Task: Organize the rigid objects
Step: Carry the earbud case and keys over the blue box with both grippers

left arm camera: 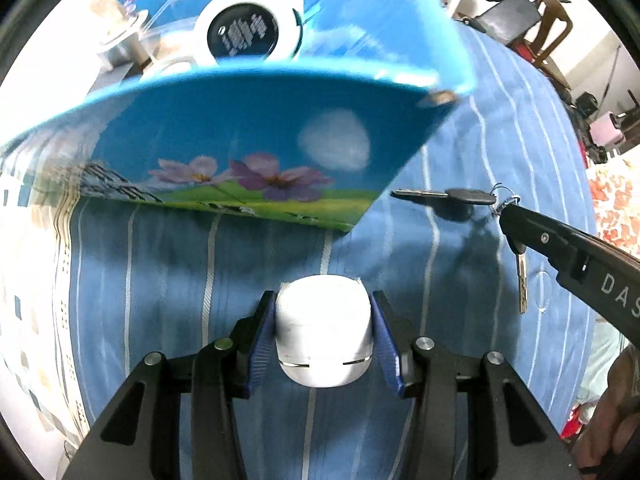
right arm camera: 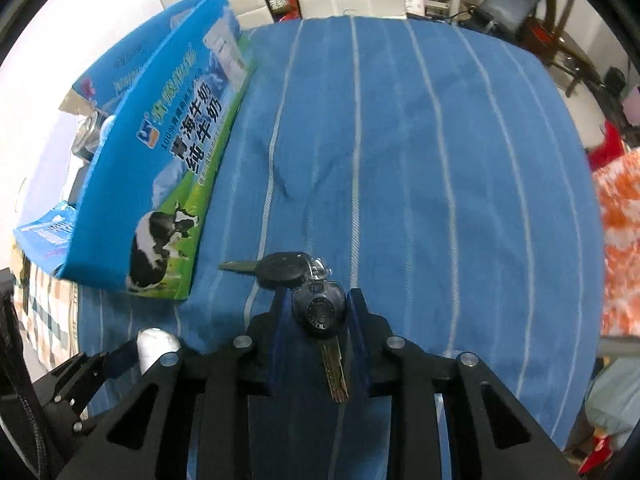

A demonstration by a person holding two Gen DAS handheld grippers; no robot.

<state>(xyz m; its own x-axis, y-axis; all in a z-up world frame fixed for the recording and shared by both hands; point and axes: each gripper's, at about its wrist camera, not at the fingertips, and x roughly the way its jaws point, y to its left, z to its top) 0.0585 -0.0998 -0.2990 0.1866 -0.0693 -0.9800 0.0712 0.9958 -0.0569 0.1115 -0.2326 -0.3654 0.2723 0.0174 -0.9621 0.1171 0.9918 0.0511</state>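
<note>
In the left wrist view, the left gripper (left arm camera: 323,334) pinches a white rounded case (left arm camera: 322,338) between its blue pads at 6 o'clock, above the blue striped bedspread (left arm camera: 168,280). An open blue milk carton box (left arm camera: 224,152), printed with pink flowers and a green meadow, fills 11 to 1 o'clock; inside it sit a round white device with a black face (left arm camera: 248,28) and a metal tin (left arm camera: 120,38). At 3 o'clock the right gripper (left arm camera: 505,216) carries a bunch of keys (left arm camera: 464,198); its arm reads "DAS".

In the right wrist view, the right gripper (right arm camera: 319,312) pinches the black head of one key (right arm camera: 320,310), blade pointing to 6 o'clock, while a second key (right arm camera: 276,269) lies towards 9 o'clock. The box (right arm camera: 160,168) at 10 o'clock shows a cow, Chinese characters and "100%". The white case (right arm camera: 154,344) shows at 8 o'clock.
</note>
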